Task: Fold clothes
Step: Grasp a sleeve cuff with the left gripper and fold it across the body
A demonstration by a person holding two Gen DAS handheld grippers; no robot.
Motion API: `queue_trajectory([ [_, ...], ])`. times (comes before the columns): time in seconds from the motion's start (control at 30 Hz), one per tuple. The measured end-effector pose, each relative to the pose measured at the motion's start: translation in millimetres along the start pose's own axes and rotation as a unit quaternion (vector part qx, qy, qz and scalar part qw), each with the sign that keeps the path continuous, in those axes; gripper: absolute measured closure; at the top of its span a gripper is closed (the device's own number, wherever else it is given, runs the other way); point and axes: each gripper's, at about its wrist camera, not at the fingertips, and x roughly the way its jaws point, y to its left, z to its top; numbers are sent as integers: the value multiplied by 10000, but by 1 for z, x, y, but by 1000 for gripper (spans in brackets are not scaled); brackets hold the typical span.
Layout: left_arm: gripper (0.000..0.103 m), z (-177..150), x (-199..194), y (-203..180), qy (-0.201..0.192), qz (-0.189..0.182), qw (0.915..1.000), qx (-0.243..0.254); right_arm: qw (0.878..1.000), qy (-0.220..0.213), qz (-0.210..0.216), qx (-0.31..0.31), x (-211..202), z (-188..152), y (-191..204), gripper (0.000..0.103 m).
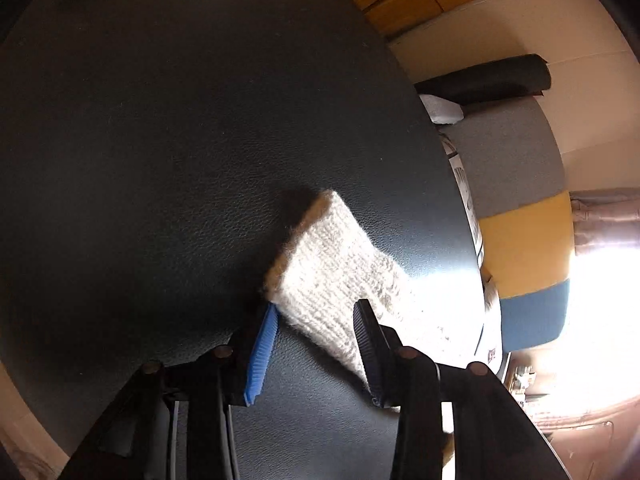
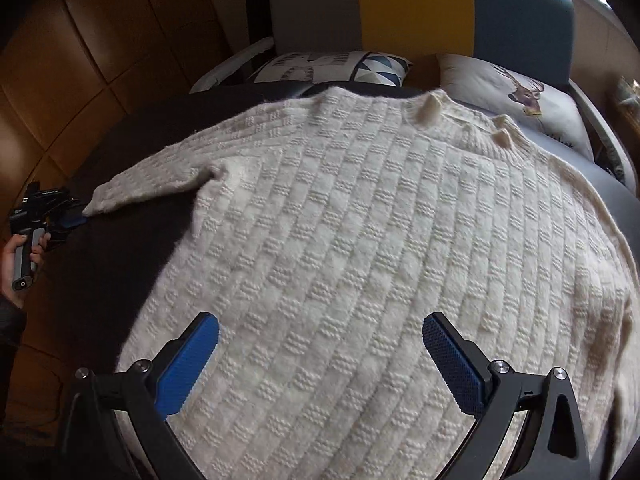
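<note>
A cream sweater (image 2: 360,240) in a basket-weave knit lies spread flat over a black leather-grained table (image 1: 160,140), collar toward the far cushions (image 2: 516,96), one sleeve (image 1: 340,276) stretched out to the side. The sleeve's ribbed cuff shows a tan inner edge. The left gripper (image 1: 316,320) comes in low along the table, its fingers parted around the sleeve near the cuff; whether they are pinching the knit I cannot tell. The right gripper (image 2: 320,332) hovers over the sweater's lower body, its blue-padded fingers (image 2: 188,364) spread wide and gripping nothing. A grey, yellow and blue chair back (image 2: 420,4) stands behind the cushions.
</note>
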Motion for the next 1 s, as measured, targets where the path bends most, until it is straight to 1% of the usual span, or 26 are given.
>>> queue_trajectory([
  [0.13,63,5,11,-2,-15,-68,9990,-437,9997,-15,107,-199,13,22,15,0],
  [0.23,66,8,20,-5,-72,-90,9970,-770,9992,-51,131,-384,22,41,26,0],
  [0.27,70,9,23,-6,-91,-97,9960,-881,9989,-63,138,-447,25,48,30,0],
  [0.3,79,10,26,-7,-110,-105,9950,-992,9986,-75,144,-509,28,54,34,0],
  [0.33,84,11,29,-7,-134,-97,9941,-1076,9982,-87,151,-571,31,60,38,0],
  [0.37,97,12,30,-9,-182,-68,9942,-1056,9978,-98,157,-633,34,67,42,0],
  [0.47,97,18,31,-24,-429,-27,9967,-691,9971,-103,106,-741,45,85,49,0],
  [0.53,98,20,22,-38,-649,-95,9971,-373,9971,-84,37,-755,53,97,49,0],
  [0.6,98,21,6,-49,-906,-268,9954,-128,9968,-54,-91,-793,63,110,47,0],
  [0.7,98,23,-17,-60,-1321,-369,9903,198,9958,110,-390,-821,85,126,44,0],
  [0.73,98,24,-23,-63,-1434,-350,9885,321,9949,162,-515,-854,92,130,42,0],
  [0.8,98,28,-24,-68,-1496,-71,9872,553,9932,249,-697,-904,107,137,41,0],
  [0.83,98,35,-21,-68,-1468,51,9874,595,9921,322,-790,-925,115,140,40,0],
  [1.0,98,37,0,-63,-1311,329,9897,478,9947,574,-646,-552,145,143,28,0],
])
